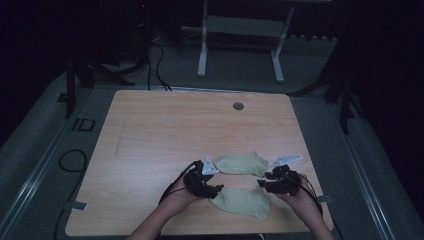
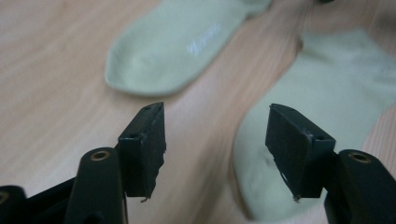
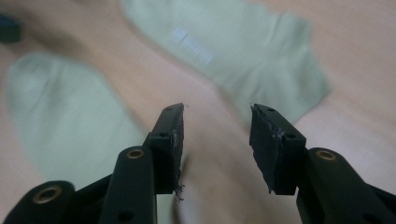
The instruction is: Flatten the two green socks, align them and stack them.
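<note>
Two pale green socks lie side by side on the wooden table, near its front right. The farther sock carries a small white print; the nearer sock lies just in front of it. My left gripper hovers at the left ends of the socks. In the left gripper view the left gripper is open and empty, with the printed sock ahead and the other sock under its right jaw. My right gripper is at their right ends. The right gripper is also open and empty over the nearer sock and the printed sock.
A round cable hole sits near the table's far edge. Beyond the table stands a white desk frame on the grey floor. Black cables lie on the floor at the left. Dark stands flank the table.
</note>
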`<state>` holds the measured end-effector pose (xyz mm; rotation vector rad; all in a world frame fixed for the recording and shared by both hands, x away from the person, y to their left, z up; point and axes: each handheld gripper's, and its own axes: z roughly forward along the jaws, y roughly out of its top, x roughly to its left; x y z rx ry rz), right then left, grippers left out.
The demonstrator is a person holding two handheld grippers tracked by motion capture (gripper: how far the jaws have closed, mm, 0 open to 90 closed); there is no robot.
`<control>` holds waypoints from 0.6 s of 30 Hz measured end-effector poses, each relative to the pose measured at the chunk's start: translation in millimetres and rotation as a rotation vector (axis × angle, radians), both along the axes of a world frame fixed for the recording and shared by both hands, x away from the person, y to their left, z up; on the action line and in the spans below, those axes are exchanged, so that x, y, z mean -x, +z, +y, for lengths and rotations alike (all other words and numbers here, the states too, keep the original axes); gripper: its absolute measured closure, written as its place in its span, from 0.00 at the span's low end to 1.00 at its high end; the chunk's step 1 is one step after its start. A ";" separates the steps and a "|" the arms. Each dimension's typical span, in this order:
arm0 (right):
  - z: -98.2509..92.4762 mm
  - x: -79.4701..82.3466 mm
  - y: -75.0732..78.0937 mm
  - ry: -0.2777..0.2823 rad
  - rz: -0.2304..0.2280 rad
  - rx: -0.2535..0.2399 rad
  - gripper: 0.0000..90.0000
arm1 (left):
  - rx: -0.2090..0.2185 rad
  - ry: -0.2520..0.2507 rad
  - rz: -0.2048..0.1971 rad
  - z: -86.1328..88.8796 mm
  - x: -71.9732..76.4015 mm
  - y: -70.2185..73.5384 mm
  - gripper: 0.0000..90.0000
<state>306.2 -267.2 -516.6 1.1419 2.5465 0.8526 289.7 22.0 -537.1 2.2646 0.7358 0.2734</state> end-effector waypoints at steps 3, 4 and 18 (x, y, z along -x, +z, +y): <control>-4.8 16.4 -7.8 0.015 0.014 -0.009 0.61 | -0.019 -0.017 0.020 0.2 7.3 -8.7 0.45; -5.8 20.8 -11.3 0.021 0.020 -0.005 0.61 | -0.013 -0.022 0.031 0.7 9.0 -11.3 0.46; -9.5 45.6 -32.0 0.027 0.012 0.044 0.90 | -0.070 -0.056 0.056 -3.7 17.3 -21.7 0.83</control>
